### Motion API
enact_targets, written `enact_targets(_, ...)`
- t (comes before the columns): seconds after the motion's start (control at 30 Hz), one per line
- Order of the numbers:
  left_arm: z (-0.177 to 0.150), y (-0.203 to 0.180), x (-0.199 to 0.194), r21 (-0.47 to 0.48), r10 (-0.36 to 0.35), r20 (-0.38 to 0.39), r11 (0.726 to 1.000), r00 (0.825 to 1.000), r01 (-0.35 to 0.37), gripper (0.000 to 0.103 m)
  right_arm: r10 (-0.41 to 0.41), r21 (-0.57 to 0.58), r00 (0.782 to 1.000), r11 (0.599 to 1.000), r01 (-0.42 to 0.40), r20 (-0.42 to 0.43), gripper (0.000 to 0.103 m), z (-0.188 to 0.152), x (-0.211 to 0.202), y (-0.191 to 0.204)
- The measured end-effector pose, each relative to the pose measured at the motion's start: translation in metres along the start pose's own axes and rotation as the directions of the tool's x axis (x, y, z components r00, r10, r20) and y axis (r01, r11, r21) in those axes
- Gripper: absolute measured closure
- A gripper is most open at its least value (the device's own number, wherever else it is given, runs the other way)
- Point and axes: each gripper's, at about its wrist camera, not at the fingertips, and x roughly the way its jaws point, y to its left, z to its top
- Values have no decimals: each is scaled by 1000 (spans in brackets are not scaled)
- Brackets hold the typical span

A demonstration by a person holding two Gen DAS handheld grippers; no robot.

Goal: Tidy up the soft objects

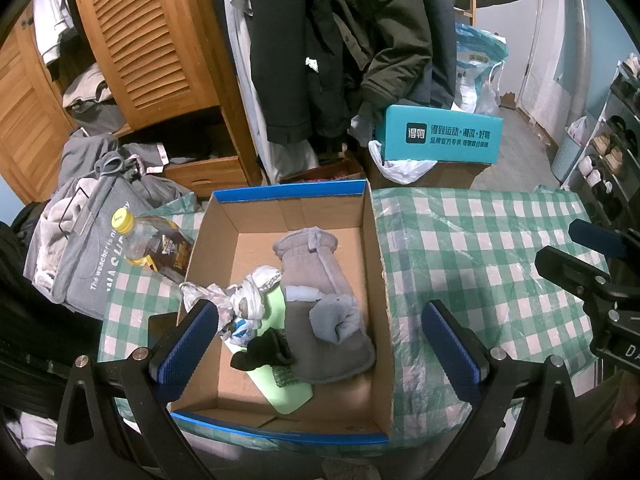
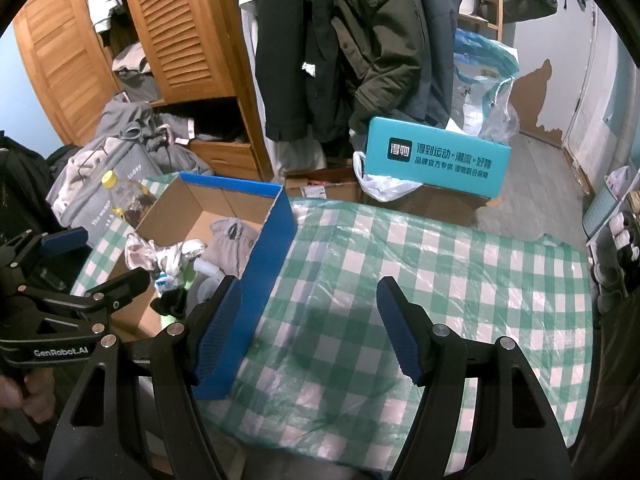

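From the left wrist, the left gripper [image 1: 320,344] hangs over an open cardboard box [image 1: 378,280] with blue edges, its jaws wide apart and holding nothing. Inside the box lie a grey garment [image 1: 316,276], a rolled grey sock [image 1: 336,320], a black sock [image 1: 264,350], a crumpled white cloth [image 1: 244,296] and a pale green item [image 1: 286,394] underneath them. The box sits on a bench covered with a green checked cloth [image 1: 480,248]; a yellow-capped bottle [image 1: 148,244] lies just beside the box's left wall. From the right wrist, the right gripper [image 2: 310,328] is over the bare checked cloth right of the box, jaws likewise spread and empty, one fingertip near the box's blue wall. A teal carton [image 2: 436,156] stands beyond the bench.
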Motion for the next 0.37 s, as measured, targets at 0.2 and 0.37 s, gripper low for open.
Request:
enact_targets(0.2, -1, -1, -1, 3, 1, 7, 1000, 1000, -1, 0, 0, 1, 1000, 1000, 0, 0, 34, 0, 0, 0)
enact_targets(0.37, -5, -4, 0, -3, 2, -6, 1000, 1000, -2, 0, 0, 0, 1000, 1000, 0, -1, 34, 0, 0, 0)
